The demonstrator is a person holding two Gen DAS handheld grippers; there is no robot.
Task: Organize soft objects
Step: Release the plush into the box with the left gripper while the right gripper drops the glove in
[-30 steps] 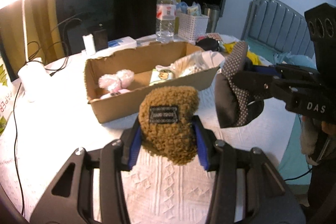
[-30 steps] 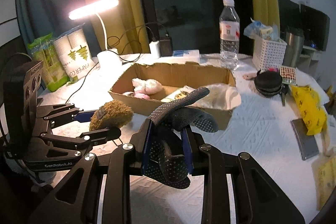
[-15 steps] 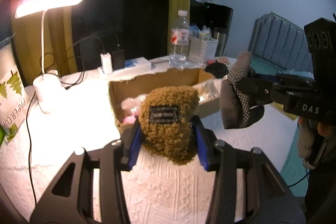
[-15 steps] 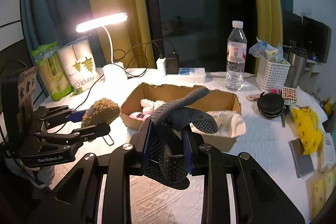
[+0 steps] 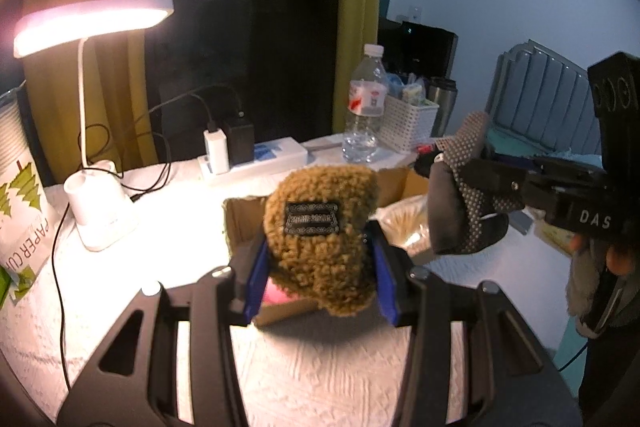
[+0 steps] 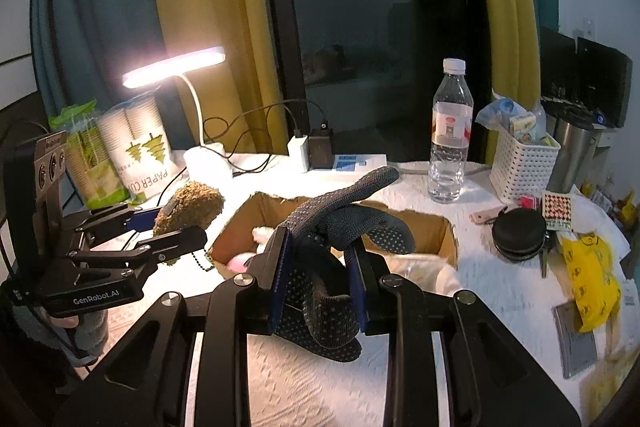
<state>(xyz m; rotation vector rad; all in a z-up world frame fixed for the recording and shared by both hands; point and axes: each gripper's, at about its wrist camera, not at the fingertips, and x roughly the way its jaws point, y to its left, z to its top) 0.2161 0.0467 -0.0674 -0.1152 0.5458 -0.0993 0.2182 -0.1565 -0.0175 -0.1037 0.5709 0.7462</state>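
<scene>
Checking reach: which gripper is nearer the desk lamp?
Left. The left gripper, holding the brown fuzzy pouch, is on the desk lamp side of the cardboard box; the right gripper, holding the dotted glove, is farther over.

We count two grippers: the left gripper point(image 5: 320, 259) with one brown fuzzy pouch point(image 5: 322, 227) between its fingers, and the right gripper point(image 6: 318, 267) with one dotted grey sock point(image 6: 340, 227) between its fingers. Ahead of both sets of fingers sits one cardboard box point(image 6: 432, 227), holding one pink soft item point(image 6: 236, 261) and one cream cloth point(image 6: 424, 267). Beyond it we see one water bottle point(image 6: 448, 139), one lamp point(image 6: 176, 67), one white basket point(image 6: 522, 163) and two chargers point(image 6: 310, 149).
</scene>
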